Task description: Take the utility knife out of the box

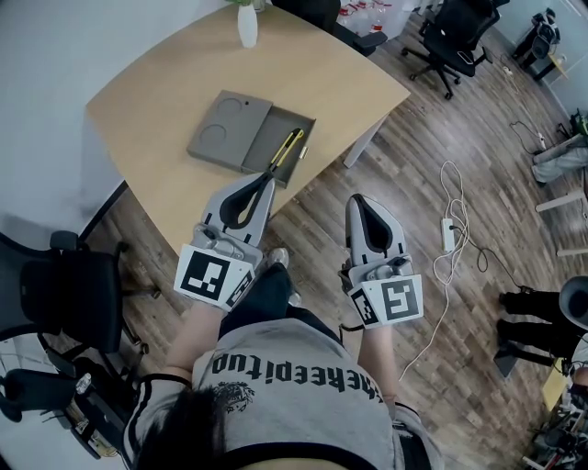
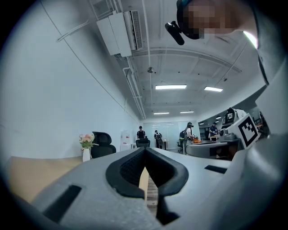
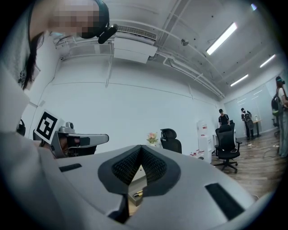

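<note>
The brown wood floor [image 1: 459,119] fills most of the head view. A white cable [image 1: 447,197] and a white power strip [image 1: 448,235] lie on it at the right. A white wall [image 1: 55,92] runs down the upper left. A big light wood table [image 1: 165,101] stands in the upper left of the picture. A black office chair [image 1: 450,37] stands at the top right, and another black chair [image 1: 64,285] is at the left edge. A white vase [image 1: 247,23] stands on the far edge of the table.

A flat grey box [image 1: 241,138] lies on the table. Its tray [image 1: 262,138] is slid out to the right.

The left gripper [image 1: 269,176] is at the near edge of the table, and its tip is just beside the tray. Its jaws are closed, tip to tip, with nothing in them. The right gripper [image 1: 356,198] hangs over the floor, off the table. Its jaws are closed too and hold nothing.

The utility knife [image 1: 286,150] lies flat in the tray. It is yellow and black. Its long side runs from the lower left to the upper right of the picture. Its dark end is nearest the left gripper. I cannot tell which end has the blade.
</note>
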Demonstrator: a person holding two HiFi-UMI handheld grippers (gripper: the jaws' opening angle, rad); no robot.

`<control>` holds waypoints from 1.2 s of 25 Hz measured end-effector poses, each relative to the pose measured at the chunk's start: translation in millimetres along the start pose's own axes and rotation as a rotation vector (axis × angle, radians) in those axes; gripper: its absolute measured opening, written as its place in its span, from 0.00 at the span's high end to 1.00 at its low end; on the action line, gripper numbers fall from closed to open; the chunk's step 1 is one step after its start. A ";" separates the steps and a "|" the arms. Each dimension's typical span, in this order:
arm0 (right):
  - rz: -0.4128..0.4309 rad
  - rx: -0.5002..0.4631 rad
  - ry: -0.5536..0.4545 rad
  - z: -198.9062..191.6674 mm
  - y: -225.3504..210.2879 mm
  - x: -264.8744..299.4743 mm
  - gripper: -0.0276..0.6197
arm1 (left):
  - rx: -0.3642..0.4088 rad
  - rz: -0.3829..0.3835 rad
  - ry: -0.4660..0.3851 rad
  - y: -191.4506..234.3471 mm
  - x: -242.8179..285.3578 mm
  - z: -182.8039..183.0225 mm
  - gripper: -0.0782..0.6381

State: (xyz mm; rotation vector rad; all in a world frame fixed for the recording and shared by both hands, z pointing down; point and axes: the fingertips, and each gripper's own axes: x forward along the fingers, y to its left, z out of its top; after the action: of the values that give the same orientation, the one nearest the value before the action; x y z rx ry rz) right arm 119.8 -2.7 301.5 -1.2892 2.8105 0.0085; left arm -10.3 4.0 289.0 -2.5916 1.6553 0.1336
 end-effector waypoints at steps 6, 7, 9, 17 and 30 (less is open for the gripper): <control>-0.006 0.000 0.006 -1.9 -14.8 19.3 0.95 | -0.009 -0.006 0.007 12.5 23.6 -4.7 0.87; -0.008 -0.001 0.008 -2.2 -17.5 22.9 0.95 | -0.009 -0.007 0.008 15.0 28.1 -5.2 0.87; -0.012 0.000 0.010 -2.3 -23.6 30.3 0.95 | -0.011 -0.009 0.009 20.1 37.7 -6.2 0.87; -0.028 0.001 0.022 -5.3 -48.7 62.3 0.95 | -0.026 -0.035 0.038 39.8 77.8 -16.5 0.87; -0.065 -0.003 0.058 -16.9 -81.4 105.5 0.95 | -0.068 -0.052 0.150 76.8 134.2 -59.5 0.87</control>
State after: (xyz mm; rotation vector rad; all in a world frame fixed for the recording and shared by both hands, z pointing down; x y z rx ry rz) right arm 112.1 -136.1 314.7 -1.4034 2.8156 -0.0277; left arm -21.5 -155.2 333.2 -2.7549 1.6549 -0.0071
